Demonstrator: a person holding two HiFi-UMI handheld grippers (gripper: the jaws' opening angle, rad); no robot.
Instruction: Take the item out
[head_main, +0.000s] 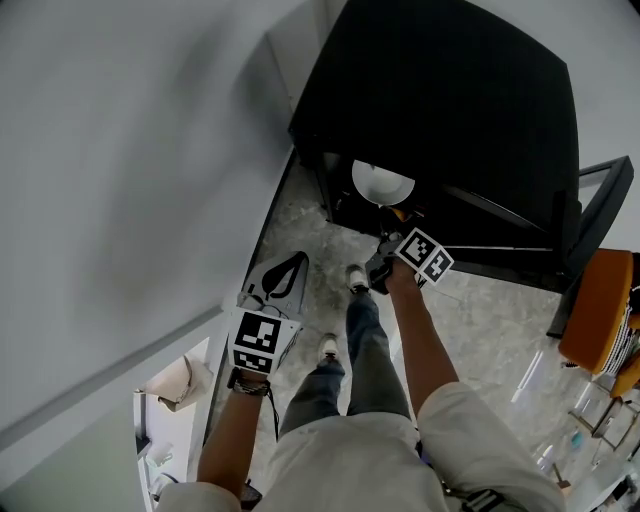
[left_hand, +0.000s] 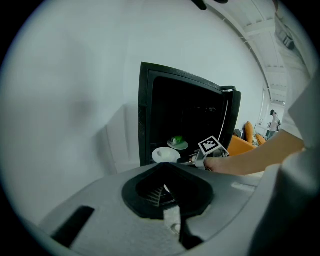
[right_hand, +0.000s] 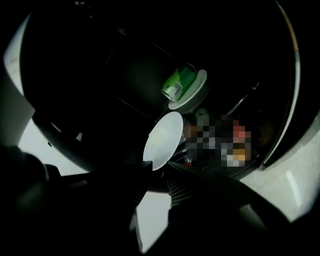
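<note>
Reach stage here: right tongs (right_hand: 159, 163) hung open at the white plate (right_hand: 164, 137) rim, left tongs (left_hand: 165, 166) were closed and empty, pinch needed next

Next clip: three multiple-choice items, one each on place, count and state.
1. Where is the green can? A on the floor; B on a round white plate inside the black cabinet; C on a table.
2. How many white dishes show inside the cabinet? A one; B two; C four.
3. The right tool has its jaws: A apart; B shut on the can; C out of view.
Answers: B, the can rests on its plate in the dark interior; B, that plate plus a white dish in front; A, a light gap shows between the jaws.
</note>
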